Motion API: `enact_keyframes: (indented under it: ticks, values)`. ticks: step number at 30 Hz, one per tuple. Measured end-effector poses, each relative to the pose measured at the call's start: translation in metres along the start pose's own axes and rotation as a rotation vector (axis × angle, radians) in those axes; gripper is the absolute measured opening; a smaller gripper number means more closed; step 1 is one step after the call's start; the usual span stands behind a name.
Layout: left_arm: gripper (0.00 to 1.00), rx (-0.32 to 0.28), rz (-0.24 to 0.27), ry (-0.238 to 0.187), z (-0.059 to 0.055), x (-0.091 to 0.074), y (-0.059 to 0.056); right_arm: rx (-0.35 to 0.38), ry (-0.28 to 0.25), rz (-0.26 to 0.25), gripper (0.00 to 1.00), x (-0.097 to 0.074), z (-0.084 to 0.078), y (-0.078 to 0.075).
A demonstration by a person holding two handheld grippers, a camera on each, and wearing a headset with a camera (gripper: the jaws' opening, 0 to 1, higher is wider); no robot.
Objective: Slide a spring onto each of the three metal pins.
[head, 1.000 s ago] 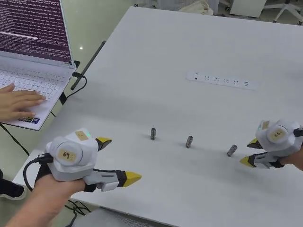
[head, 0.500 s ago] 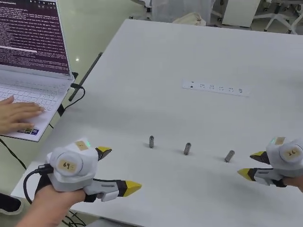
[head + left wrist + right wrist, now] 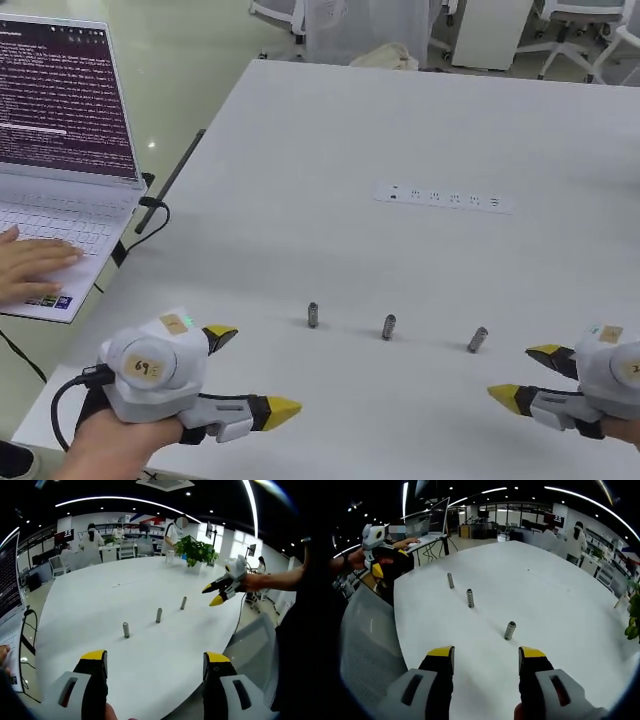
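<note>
- Your left gripper [image 3: 253,370] was at the near edge of the table [image 3: 400,120], jaws spread wide with nothing between them. Your right gripper [image 3: 520,372] was likewise spread and empty.
- The left spring [image 3: 313,316], middle spring [image 3: 388,326] and right spring [image 3: 477,340] stood in a row on the table between your grippers, each apart from the next. The right spring leaned a little. Whether pins sat inside them could not be told.
- Judgement: each spring looked light, springy along its length and quick to tip or roll. Take it lightly across the mid-coils, without crushing it.
- The surface was white, flat and smooth, and probably offered little grip. A power strip [image 3: 443,198] lay well beyond the row.
- An open laptop [image 3: 60,120] stood to the table's left with a hand [image 3: 30,265] on its keyboard. Office chairs [image 3: 570,30] stood past the far edge.
</note>
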State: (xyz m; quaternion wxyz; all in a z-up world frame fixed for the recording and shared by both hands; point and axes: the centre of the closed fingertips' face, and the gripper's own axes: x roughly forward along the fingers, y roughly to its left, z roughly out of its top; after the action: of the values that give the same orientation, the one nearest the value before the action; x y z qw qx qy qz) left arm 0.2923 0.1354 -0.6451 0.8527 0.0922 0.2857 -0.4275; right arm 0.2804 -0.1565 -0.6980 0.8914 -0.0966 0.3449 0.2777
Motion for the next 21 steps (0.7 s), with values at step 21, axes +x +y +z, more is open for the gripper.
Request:
enact_keyframes:
  ticks: [21]
  values:
    - [0.75,0.017,-0.023,-0.009,0.008,0.009,-0.006,0.133,-0.06,-0.042,0.65,-0.034,-0.027,0.037]
